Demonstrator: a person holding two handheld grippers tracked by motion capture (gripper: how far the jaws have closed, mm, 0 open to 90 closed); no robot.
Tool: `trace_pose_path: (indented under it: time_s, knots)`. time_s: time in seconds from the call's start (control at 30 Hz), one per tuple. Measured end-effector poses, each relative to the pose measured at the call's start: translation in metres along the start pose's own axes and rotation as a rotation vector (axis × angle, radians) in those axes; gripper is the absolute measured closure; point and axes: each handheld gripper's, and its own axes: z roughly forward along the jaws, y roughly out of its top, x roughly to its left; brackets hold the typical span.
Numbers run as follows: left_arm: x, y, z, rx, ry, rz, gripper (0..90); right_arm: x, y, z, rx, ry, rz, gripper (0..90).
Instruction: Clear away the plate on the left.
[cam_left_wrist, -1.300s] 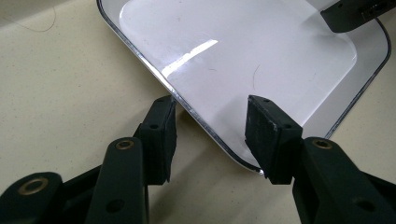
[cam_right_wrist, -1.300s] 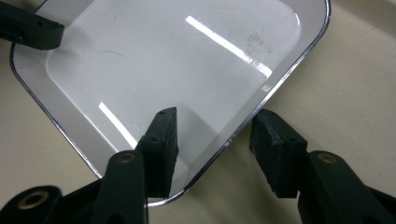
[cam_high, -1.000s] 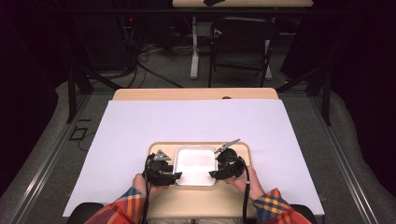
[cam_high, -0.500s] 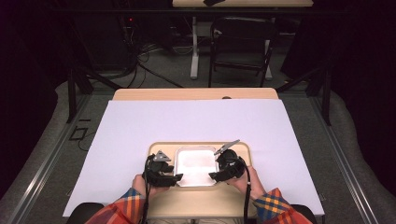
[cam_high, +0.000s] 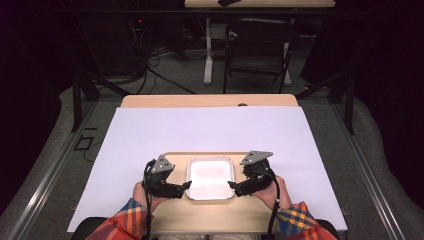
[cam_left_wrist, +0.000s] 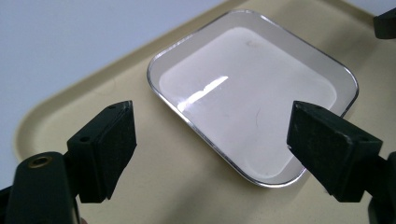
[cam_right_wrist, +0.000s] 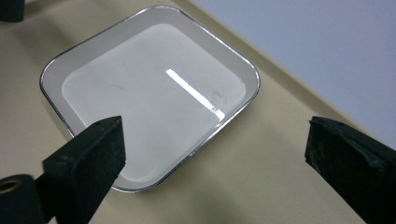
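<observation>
White sheeting (cam_high: 210, 130) covers the tabletop, with dark floor, cables and a chair frame (cam_high: 257, 47) beyond its far edge. Left gripper (cam_high: 186, 186) sits at the dish's 9 o'clock side, its jaws spread wide after having just been opening, pads clear of the rim and nothing clamped between them. Right gripper (cam_high: 231, 185) sits at the 3 o'clock side in the same condition: jaws wide, just opened, holding nothing. Between the two tips lies a square white dish (cam_high: 210, 177) with rounded corners and a bright metallic rim, flat and empty, apart from both grippers. The dish rests on a beige tray (cam_high: 200, 220) placed at the 6 o'clock edge of the sheeting, nearest the person. In the left gripper view the dish (cam_left_wrist: 252, 93) lies at 12 to 1 o'clock of the jaws; in the right gripper view it (cam_right_wrist: 149, 93) lies at 11 o'clock. Plaid sleeves (cam_high: 125, 220) enter from 6 o'clock.
</observation>
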Motion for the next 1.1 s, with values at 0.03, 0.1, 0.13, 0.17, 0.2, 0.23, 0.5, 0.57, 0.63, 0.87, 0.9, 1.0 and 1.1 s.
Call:
trace_pose_path:
  time_s: [0.03,0.1,0.13,0.17,0.2,0.23,0.5,0.57,0.63,0.87,0.9,1.0,1.1]
  knots:
    - [-0.001,0.001,-0.003,-0.013,0.003,0.011,13.9,-0.001,0.000,-0.003,-0.018,-0.006,-0.006,1.4]
    - [-0.002,0.001,-0.008,-0.033,0.016,0.032,10.7,-0.003,-0.002,-0.011,-0.061,-0.016,-0.009,0.0]
    - [-0.002,0.001,-0.011,-0.044,0.017,0.038,10.1,-0.003,-0.002,-0.015,-0.083,-0.022,-0.013,0.0]
    - [-0.002,0.000,-0.013,-0.052,0.019,0.037,9.7,-0.004,-0.003,-0.019,-0.106,-0.031,-0.013,0.0]
    - [-0.001,0.000,-0.015,-0.064,0.018,0.036,8.8,-0.005,-0.004,-0.024,-0.128,-0.036,-0.014,0.0]
    - [0.000,-0.001,-0.017,-0.068,0.021,0.044,7.9,-0.005,-0.005,-0.030,-0.158,-0.048,-0.013,0.0]
    - [0.004,-0.010,-0.035,-0.123,0.038,0.041,5.4,-0.007,-0.021,-0.062,-0.286,-0.106,-0.026,0.0]
    - [0.005,-0.014,-0.040,-0.137,0.046,0.046,4.5,-0.008,-0.026,-0.068,-0.306,-0.125,-0.028,0.0]
    - [0.007,-0.017,-0.045,-0.156,0.057,0.047,3.0,-0.009,-0.033,-0.075,-0.324,-0.138,-0.030,0.0]
    - [0.015,-0.036,-0.060,-0.193,0.098,0.025,1.0,-0.009,-0.056,-0.092,-0.358,-0.203,-0.028,0.0]
    - [0.017,-0.039,-0.062,-0.190,0.106,0.018,0.9,-0.009,-0.059,-0.094,-0.355,-0.216,-0.023,0.0]
    - [0.021,-0.047,-0.070,-0.198,0.121,-0.008,0.5,-0.008,-0.071,-0.098,-0.346,-0.230,-0.007,0.0]
    - [0.024,-0.053,-0.075,-0.206,0.135,-0.021,0.5,-0.008,-0.079,-0.102,-0.338,-0.247,0.007,0.0]
